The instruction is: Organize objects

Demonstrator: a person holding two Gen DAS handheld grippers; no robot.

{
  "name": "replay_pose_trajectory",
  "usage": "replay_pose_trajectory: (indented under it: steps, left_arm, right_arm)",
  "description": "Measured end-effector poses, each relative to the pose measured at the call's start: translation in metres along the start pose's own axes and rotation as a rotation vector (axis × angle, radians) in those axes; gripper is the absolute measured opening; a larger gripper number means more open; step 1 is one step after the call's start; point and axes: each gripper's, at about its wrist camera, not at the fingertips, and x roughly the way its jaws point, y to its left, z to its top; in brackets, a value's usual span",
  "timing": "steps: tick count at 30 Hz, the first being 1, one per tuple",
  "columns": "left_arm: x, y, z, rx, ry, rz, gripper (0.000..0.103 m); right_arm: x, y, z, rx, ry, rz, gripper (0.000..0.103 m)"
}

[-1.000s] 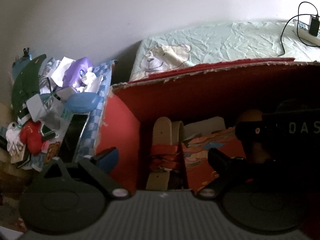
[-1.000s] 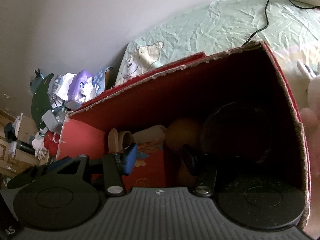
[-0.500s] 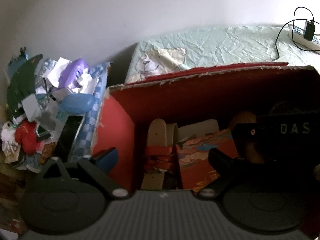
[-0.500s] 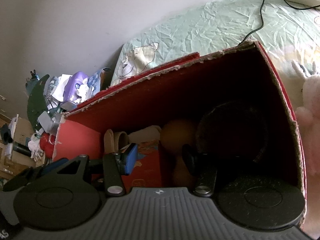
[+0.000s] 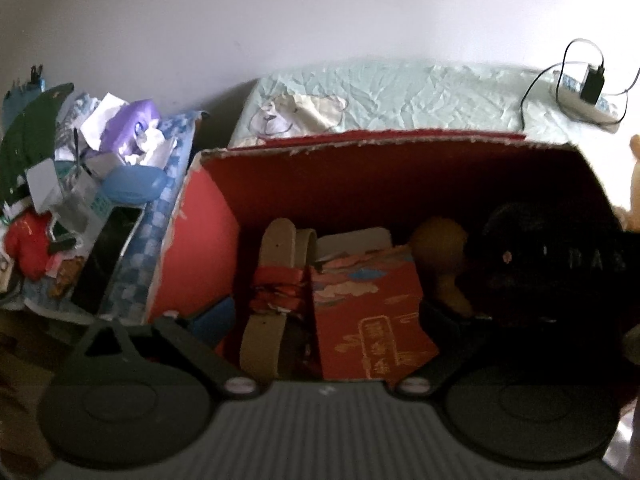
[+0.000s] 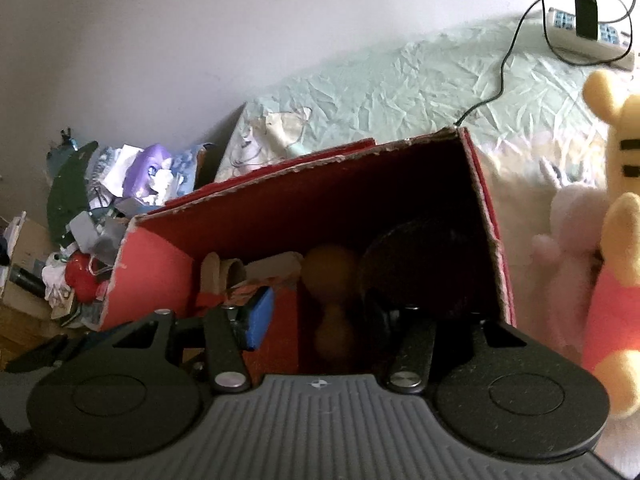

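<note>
A pale wall and a bed with a crumpled green sheet [image 6: 420,84] form the background; on the bed stands our landmark, the red cardboard box [image 5: 400,172], open at the top. Inside it we find a tan sandal with a red strap [image 5: 276,280] standing on end at the box's left, a red printed packet [image 5: 368,308] just beside it, and a dark round item, unclear, at the right. Our left gripper [image 5: 320,328] hangs over the box, jaws wide apart and empty, the sandal's long axis running roughly along them. Our right gripper [image 6: 320,320], likewise spread and empty, sits over the right half. We judge the left nearer the sandal.
</note>
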Motion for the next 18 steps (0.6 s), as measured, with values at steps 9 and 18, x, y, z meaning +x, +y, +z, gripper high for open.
replay_pose_trajectory:
  steps: [9,18]
  left_arm:
    - [-0.025,-0.004,-0.010,-0.003,-0.008,0.021,0.101]
    - [-0.055,-0.005,-0.020,0.015,0.012,0.065,0.099]
  right_arm:
    - [-0.032,0.004,-0.011,-0.009,-0.057,0.010,0.070]
    - [-0.062,0.011,-0.031,-0.025,-0.101,0.001,0.074]
